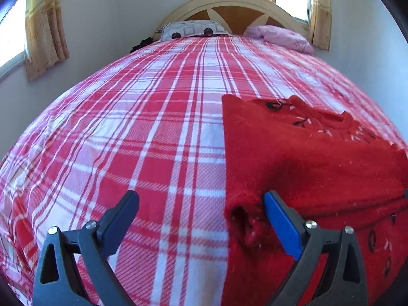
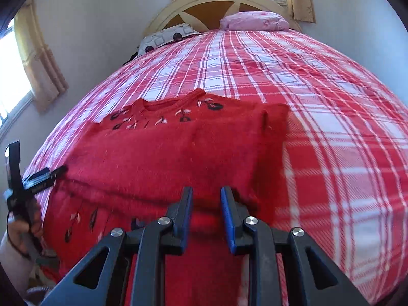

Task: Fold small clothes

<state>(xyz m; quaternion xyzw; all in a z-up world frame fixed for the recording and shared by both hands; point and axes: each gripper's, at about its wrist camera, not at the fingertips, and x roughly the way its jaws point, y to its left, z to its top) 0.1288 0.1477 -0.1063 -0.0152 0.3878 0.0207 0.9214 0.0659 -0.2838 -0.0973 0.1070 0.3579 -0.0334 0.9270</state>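
A red knitted sweater with dark flower stitching lies flat on the plaid bed cover, neckline towards the headboard. My left gripper is open wide at the sweater's left edge. A rolled sleeve cuff sits between its fingers, close to the blue-padded right finger and not pinched. In the right wrist view the sweater fills the middle. My right gripper hovers over its near right part, jaws a narrow gap apart with nothing clamped. The left gripper, held by a hand, shows at the sweater's left side.
A patterned pillow and a pink pillow lie against the curved headboard. Curtained windows flank the bed, with walls close on both sides. Plaid bed cover stretches bare to the right of the sweater and beyond it.
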